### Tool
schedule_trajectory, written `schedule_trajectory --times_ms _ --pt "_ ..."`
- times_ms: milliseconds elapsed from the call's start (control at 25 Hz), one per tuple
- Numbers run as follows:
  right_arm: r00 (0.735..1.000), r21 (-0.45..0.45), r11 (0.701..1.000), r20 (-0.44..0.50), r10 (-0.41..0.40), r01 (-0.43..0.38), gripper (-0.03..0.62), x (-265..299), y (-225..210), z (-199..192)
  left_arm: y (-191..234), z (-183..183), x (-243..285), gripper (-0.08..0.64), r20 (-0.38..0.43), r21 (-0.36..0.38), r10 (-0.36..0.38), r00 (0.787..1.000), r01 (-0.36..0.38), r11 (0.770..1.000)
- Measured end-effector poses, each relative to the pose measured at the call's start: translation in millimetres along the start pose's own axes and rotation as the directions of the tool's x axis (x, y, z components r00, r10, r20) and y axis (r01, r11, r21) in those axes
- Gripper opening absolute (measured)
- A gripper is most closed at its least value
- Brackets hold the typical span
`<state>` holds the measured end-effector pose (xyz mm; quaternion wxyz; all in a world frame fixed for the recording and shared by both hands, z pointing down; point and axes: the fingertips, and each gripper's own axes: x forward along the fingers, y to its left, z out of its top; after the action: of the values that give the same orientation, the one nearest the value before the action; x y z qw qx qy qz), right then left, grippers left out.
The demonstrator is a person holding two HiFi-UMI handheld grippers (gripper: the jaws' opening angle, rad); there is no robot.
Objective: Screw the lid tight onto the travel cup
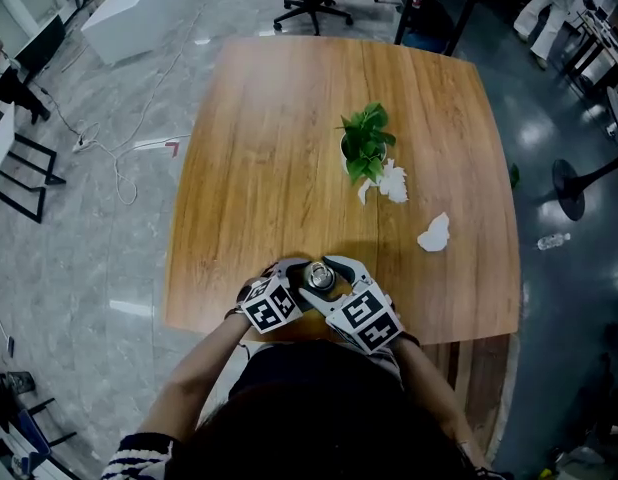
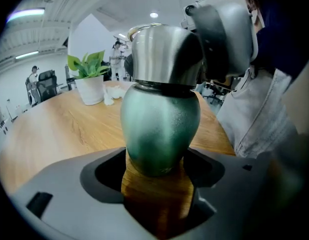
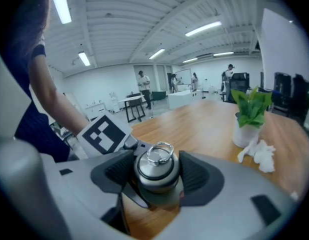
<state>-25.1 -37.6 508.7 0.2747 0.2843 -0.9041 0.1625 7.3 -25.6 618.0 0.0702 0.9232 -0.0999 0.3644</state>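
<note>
My left gripper [image 2: 157, 171] has its fingers closed round the lower body of the green travel cup [image 2: 159, 126], which stands upright on the worktop [image 1: 279, 148] at its near edge, just in front of me. My right gripper [image 3: 155, 179] comes in from above, its fingers clamped on either side of the steel lid [image 3: 155, 165] that sits on the cup's mouth, ring uppermost. Well beyond the cup stand a small potted plant [image 1: 366, 143] and crumpled white paper [image 1: 435, 233].
</note>
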Motion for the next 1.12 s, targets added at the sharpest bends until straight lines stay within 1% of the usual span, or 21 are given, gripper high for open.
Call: schedule_trajectory --times_ms 80,160,240,280,360,440,520,560,600,640,680,760,840,920,960,1000,1040,1120 --pt "0.998 -0.088 0.995 -0.043 0.049 -0.052 0.268 -3 4 -4 -2 3 -1 0.35 0.017 0.016 -0.016 1.0 0.016 1.0" --pt "0.994 -0.18 0.98 -0.079 0.074 -0.087 0.267 -5 6 -6 -2 7 -2 0.35 0.024 0.054 -0.024 0.999 0.023 0.998" --pt "0.993 -0.219 0.971 -0.083 0.078 -0.095 0.267 -6 4 -7 -2 9 -1 0.351 0.016 0.079 -0.035 0.999 0.034 0.996" --pt "0.994 -0.212 0.973 -0.072 0.08 -0.093 0.267 -6 3 -6 -3 9 0 0.353 0.015 0.081 -0.041 0.999 0.04 0.996" --pt "0.998 -0.152 0.986 -0.032 0.061 -0.065 0.267 -6 0 -5 -2 10 1 0.353 0.021 0.068 -0.03 0.999 0.029 0.997" --pt "1.0 -0.065 0.998 0.017 -0.016 0.017 0.267 -7 -4 -3 0 11 0 0.354 0.037 0.025 0.03 0.999 -0.03 0.999" --pt "0.991 0.013 0.992 0.053 -0.123 0.122 0.267 -8 -7 -2 1 11 0 0.354 0.052 -0.038 0.116 0.992 -0.114 0.993" --pt "0.985 0.036 0.986 0.059 -0.163 0.161 0.267 -8 -8 -3 2 11 0 0.353 0.056 -0.065 0.153 0.987 -0.15 0.987" --pt "0.982 0.041 0.983 0.056 -0.181 0.179 0.267 -8 -8 -3 3 11 0 0.353 0.057 -0.085 0.179 0.982 -0.174 0.981" --pt "0.984 0.029 0.985 0.043 -0.172 0.171 0.267 -7 -7 -5 3 10 0 0.353 0.057 -0.096 0.189 0.98 -0.183 0.978" --pt "0.99 0.003 0.99 0.02 -0.14 0.14 0.267 -6 -6 -8 3 9 1 0.353 0.055 -0.096 0.181 0.982 -0.175 0.98" --pt "0.998 -0.075 0.997 -0.042 -0.039 0.036 0.268 -6 -2 -14 1 8 2 0.353 0.046 -0.061 0.121 0.992 -0.118 0.991" --pt "0.994 -0.15 0.987 -0.093 0.052 -0.066 0.268 -10 1 -17 -3 7 3 0.354 0.029 0.015 0.03 0.999 -0.031 0.999" --pt "0.99 -0.206 0.972 -0.109 0.093 -0.114 0.267 -11 2 -16 -6 8 4 0.353 0.005 0.087 -0.046 0.999 0.045 0.995" --pt "0.99 -0.224 0.967 -0.104 0.096 -0.118 0.267 -11 1 -14 -6 9 4 0.353 -0.006 0.106 -0.066 0.998 0.066 0.992" --pt "0.992 -0.23 0.967 -0.091 0.092 -0.111 0.267 -10 1 -12 -6 9 3 0.354 -0.012 0.109 -0.071 0.997 0.072 0.991" --pt "0.994 -0.219 0.971 -0.073 0.078 -0.092 0.267 -9 1 -11 -5 10 3 0.354 -0.012 0.094 -0.058 0.998 0.059 0.994" --pt "1.0 -0.158 0.987 -0.024 0.009 -0.012 0.267 -9 -3 -8 -2 11 3 0.356 0.002 0.021 0.015 1.0 -0.015 1.0"
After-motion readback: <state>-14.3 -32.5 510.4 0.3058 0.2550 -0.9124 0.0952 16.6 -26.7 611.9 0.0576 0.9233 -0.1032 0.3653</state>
